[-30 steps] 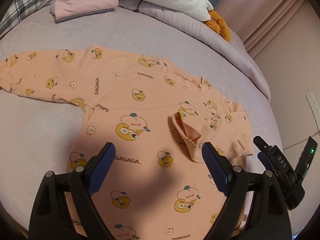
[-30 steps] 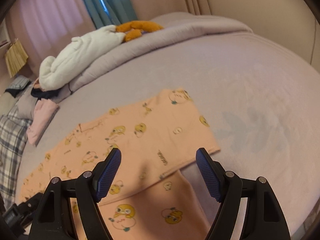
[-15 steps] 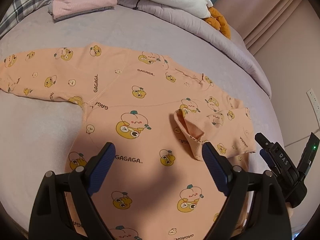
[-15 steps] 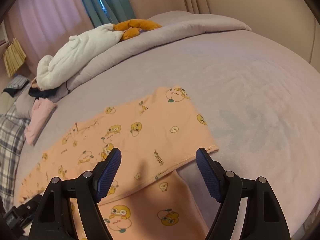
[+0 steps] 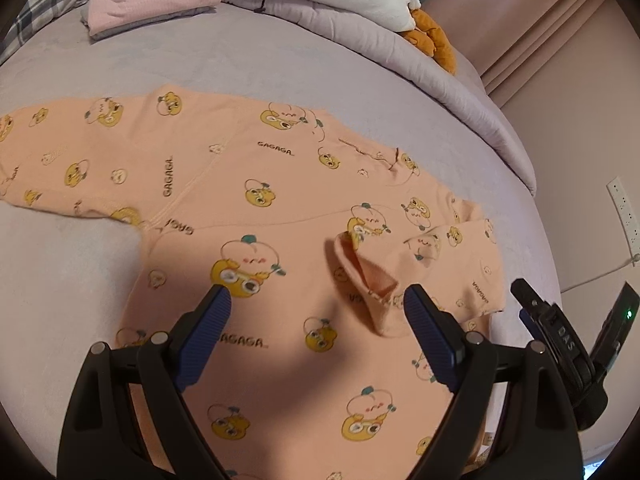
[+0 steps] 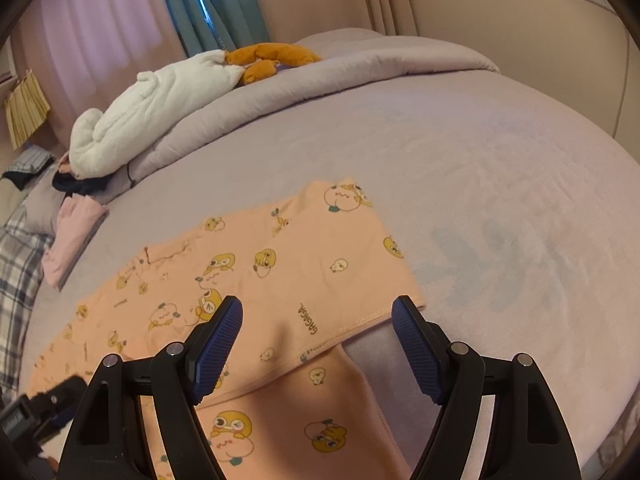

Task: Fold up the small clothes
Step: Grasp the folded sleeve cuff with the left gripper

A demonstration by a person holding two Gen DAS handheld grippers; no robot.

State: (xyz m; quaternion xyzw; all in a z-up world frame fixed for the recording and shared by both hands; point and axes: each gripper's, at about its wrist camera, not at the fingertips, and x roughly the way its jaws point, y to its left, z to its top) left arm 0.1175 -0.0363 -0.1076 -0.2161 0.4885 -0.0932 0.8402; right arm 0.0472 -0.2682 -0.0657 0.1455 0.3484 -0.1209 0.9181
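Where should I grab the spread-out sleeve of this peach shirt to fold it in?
Probably grip the outstretched sleeve near its cuff end, coming from above with the open left gripper. It lies flat on the bed, so pinch up the edge.

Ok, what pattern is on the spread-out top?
Peach top, yellow cartoon ducks and "GAGAGA" lettering; clearest from the left wrist.

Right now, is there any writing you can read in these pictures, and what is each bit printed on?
"GAGAGA": printed many times across the peach cotton top with cartoon ducks, for example near its neckline, and along its folded sleeve in the right wrist view.
"DAS": on the black body of the right gripper.
No other writing is legible; the white wall socket strip shows no readable marks.
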